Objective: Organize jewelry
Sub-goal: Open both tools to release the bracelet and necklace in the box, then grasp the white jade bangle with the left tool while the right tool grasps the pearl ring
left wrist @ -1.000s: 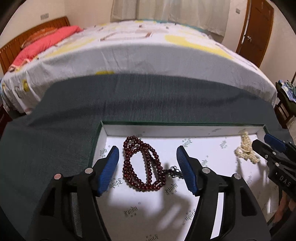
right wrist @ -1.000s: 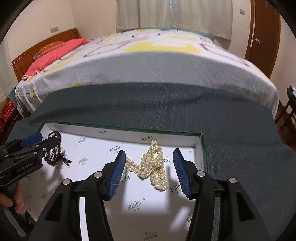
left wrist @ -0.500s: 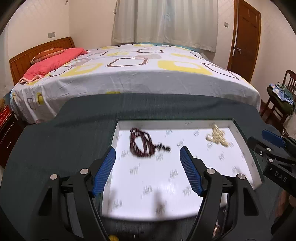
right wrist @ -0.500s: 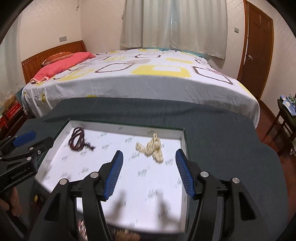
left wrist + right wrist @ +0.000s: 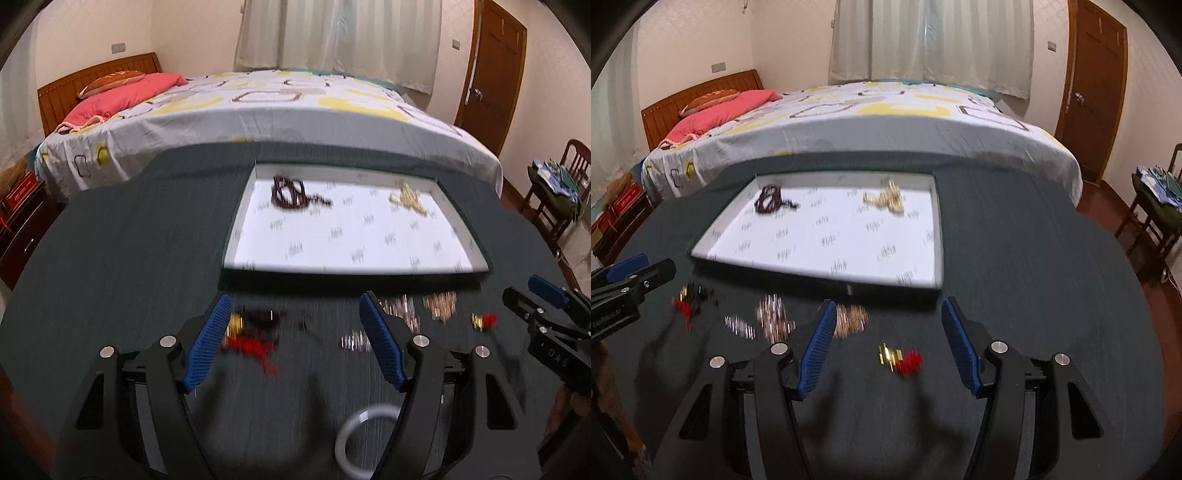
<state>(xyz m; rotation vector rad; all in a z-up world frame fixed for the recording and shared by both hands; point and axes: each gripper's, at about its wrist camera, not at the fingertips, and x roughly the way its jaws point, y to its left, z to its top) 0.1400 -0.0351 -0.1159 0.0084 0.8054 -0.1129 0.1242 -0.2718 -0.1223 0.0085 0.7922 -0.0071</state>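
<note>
Bedroom, dark green cloth-covered table (image 5: 110, 258) before patterned bed (image 5: 277, 110) | shallow white printed tray (image 5: 236, 229) at far centre: dark red bead string (image 5: 290, 192) left, cream pearl heap (image 5: 406, 197) right | blurred loose trinkets (image 5: 772, 317) below tray's near edge | bare cloth either side | left gripper (image 5: 295, 339) jaws apart, empty | right gripper (image 5: 888, 343) likewise.

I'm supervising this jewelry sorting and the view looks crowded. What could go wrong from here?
1. The loose pieces on the dark cloth lie close together, so the open right gripper, aimed near the red and gold piece, might drag the coppery chain beside it.
2. The white ring lies under the open left gripper and may get knocked.
3. The frames are blurred, so a grasp could miss.
</note>
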